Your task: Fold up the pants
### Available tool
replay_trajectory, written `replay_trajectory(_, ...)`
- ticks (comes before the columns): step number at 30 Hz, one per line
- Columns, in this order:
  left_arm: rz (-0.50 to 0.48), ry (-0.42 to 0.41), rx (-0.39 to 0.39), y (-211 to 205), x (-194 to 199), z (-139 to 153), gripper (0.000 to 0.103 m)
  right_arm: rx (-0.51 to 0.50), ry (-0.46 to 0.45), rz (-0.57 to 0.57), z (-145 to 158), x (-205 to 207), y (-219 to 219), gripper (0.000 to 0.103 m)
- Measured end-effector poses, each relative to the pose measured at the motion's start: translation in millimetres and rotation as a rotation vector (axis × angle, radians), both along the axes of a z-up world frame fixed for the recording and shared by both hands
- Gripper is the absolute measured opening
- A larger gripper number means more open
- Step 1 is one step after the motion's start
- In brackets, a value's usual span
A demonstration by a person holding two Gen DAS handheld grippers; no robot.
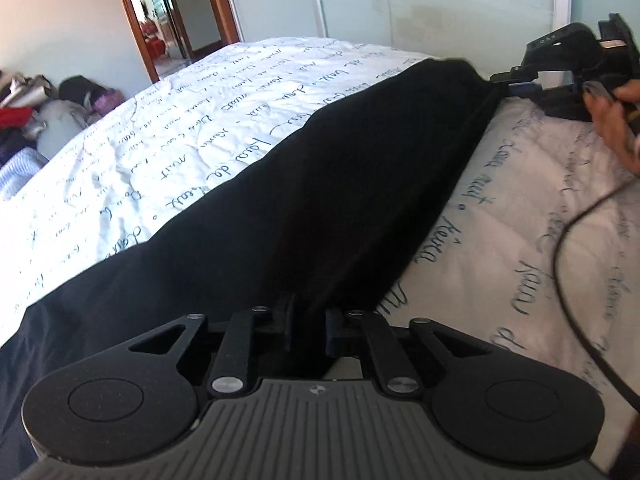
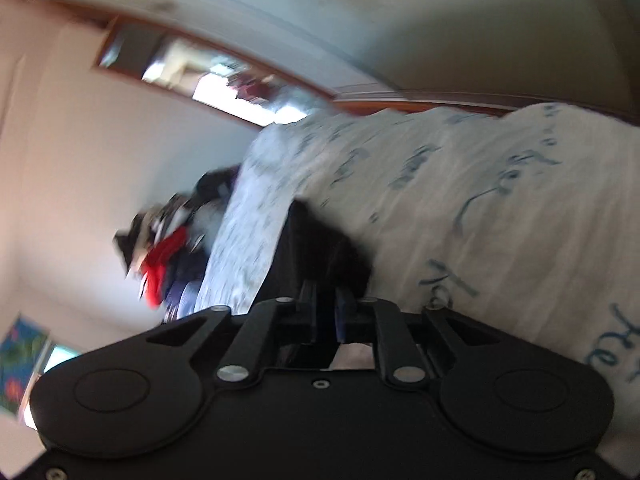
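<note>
A white quilted bedspread with blue script [image 1: 168, 152]; beside it, seemingly a heap of clothes and bags [image 1: 44, 116]; a wood-framed doorway [image 1: 176, 12].

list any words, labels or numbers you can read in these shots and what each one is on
"nuit" on the white bedspread, in dark cursive script, one of the few words that reads clearly.
The rest of the script across the bedspread is too distorted to read with confidence.
Small light characters on the right gripper body: too small to read.
Right wrist view: bedspread script blurred, unreadable.
Black pants: no text visible.
</note>
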State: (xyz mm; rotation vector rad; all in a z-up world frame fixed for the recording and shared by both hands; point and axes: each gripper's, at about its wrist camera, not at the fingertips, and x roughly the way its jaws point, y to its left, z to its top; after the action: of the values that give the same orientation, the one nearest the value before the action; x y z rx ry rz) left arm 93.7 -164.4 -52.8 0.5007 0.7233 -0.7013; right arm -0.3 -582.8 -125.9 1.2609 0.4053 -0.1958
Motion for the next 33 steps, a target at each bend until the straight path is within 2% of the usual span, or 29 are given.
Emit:
replay_trajectory(1, -0.002, 0.019, -0.031, 10.2, -2.6, 8.0, 0.034, 0.015, 0.007, -0.052, 4.7, -5.4, -3.3, 0.023)
replay_trajectory(2, -0.002, 0.035, -0.067, 22.8, -3.2, 15.6, 0.039, 0.002, -0.012, -0.113, 12.4, -14.1, -4.5, 0.031)
replay_trajectory(3, 0.006, 0.034, -0.099, 36.2, -3.3, 23.4, 0.049, -0.042, -0.045, -0.154, 22.2, -21.9, -3.4, 0.034)
replay_trajectory(5, 0.053, 0.007, -0.154, 63.4, 4.5, 38.2, 0.055, -0.125, -0.107, -0.135, 46.1, -22.0, 5.1, 0.038)
replay_trajectory(6, 0.091, -0.003, -0.180, 74.3, 13.5, 45.2, 0.055, -0.131, -0.141, -0.087, 56.3, -14.4, 11.8, 0.052)
replay_trajectory(7, 0.134, -0.013, -0.212, 84.0, 25.5, 51.4, 0.055, -0.121, -0.176, -0.027, 64.4, -2.9, 20.0, 0.074)
replay_trajectory(8, 0.182, -0.023, -0.249, 92.8, 39.5, 56.2, 0.055, -0.103, -0.214, 0.053, 71.2, 13.7, 31.4, 0.082)
replay_trajectory(10, 0.248, -0.032, -0.301, 104.3, 67.9, 56.1, 0.059, -0.064, -0.260, 0.224, 77.8, 55.0, 59.3, 0.085)
replay_trajectory(11, 0.269, -0.028, -0.287, 107.4, 85.5, 47.7, 0.063, -0.029, -0.255, 0.287, 74.2, 76.9, 73.8, 0.085)
replay_trajectory(12, 0.304, -0.010, -0.235, 108.6, 104.2, 33.7, 0.068, 0.018, -0.226, 0.340, 64.5, 98.5, 86.3, 0.085)
replay_trajectory(13, 0.355, 0.012, -0.172, 111.3, 120.8, 16.2, 0.066, 0.067, -0.176, 0.394, 49.7, 118.7, 96.3, 0.084)
replay_trajectory(14, 0.405, 0.033, -0.109, 116.6, 135.0, -1.9, 0.065, 0.100, -0.096, 0.429, 31.1, 135.0, 102.6, 0.082)
replay_trajectory(15, 0.452, 0.044, -0.079, 125.8, 142.3, -13.3, 0.060, 0.109, 0.002, 0.423, 11.7, 144.3, 103.8, 0.040)
replay_trajectory(16, 0.473, 0.037, -0.132, 141.8, 140.2, -13.7, 0.060, 0.111, 0.057, 0.373, -0.2, 143.1, 100.2, 0.013)
replay_trajectory(17, 0.490, 0.027, -0.169, 154.3, 133.8, -10.3, 0.059, 0.136, 0.117, 0.324, -5.7, 139.1, 93.3, 0.000)
replay_trajectory(18, 0.517, 0.010, -0.171, 163.8, 126.4, -5.3, 0.059, 0.165, 0.112, 0.281, -4.4, 131.8, 88.1, 0.008)
replay_trajectory(19, 0.527, -0.015, -0.184, 170.4, 116.8, 0.4, 0.060, 0.129, 0.099, 0.239, 6.9, 124.8, 86.6, 0.031)
replay_trajectory(20, 0.505, -0.033, -0.218, 175.1, 105.3, 7.7, 0.060, 0.037, 0.093, 0.230, 23.5, 122.6, 90.6, 0.050)
replay_trajectory(21, 0.483, -0.033, -0.258, 178.4, 93.5, 12.4, 0.063, -0.045, 0.069, 0.257, 41.7, 126.8, 101.0, 0.086)
replay_trajectory(22, 0.451, -0.020, -0.294, 177.9, 83.0, 15.6, 0.066, -0.082, 0.026, 0.315, 55.6, 135.8, 114.7, 0.093)
replay_trajectory(24, 0.360, -0.001, -0.326, 169.6, 65.0, 16.6, 0.068, -0.050, -0.081, 0.517, 78.0, 171.1, 154.6, 0.093)
replay_trajectory(27, 0.261, 0.003, -0.338, 150.4, 41.0, 0.6, 0.074, 0.001, -0.140, 0.819, 92.8, 237.1, 235.6, 0.093)
replay_trajectory(28, 0.250, 0.016, -0.326, 148.1, 37.3, -8.5, 0.075, 0.006, -0.128, 0.908, 91.6, 259.0, 262.8, 0.093)
replay_trajectory(30, 0.260, 0.028, -0.305, 148.0, 32.9, -27.6, 0.075, -0.029, -0.029, 1.060, 81.1, 303.1, 315.3, 0.092)
replay_trajectory(31, 0.251, -0.006, -0.324, 150.9, 26.8, -31.6, 0.076, -0.094, 0.020, 1.113, 77.4, 321.4, 338.9, 0.090)
replay_trajectory(33, 0.235, -0.019, -0.321, 153.7, 22.6, -32.7, 0.079, -0.283, 0.087, 1.183, 74.8, 351.1, 377.5, 0.090)
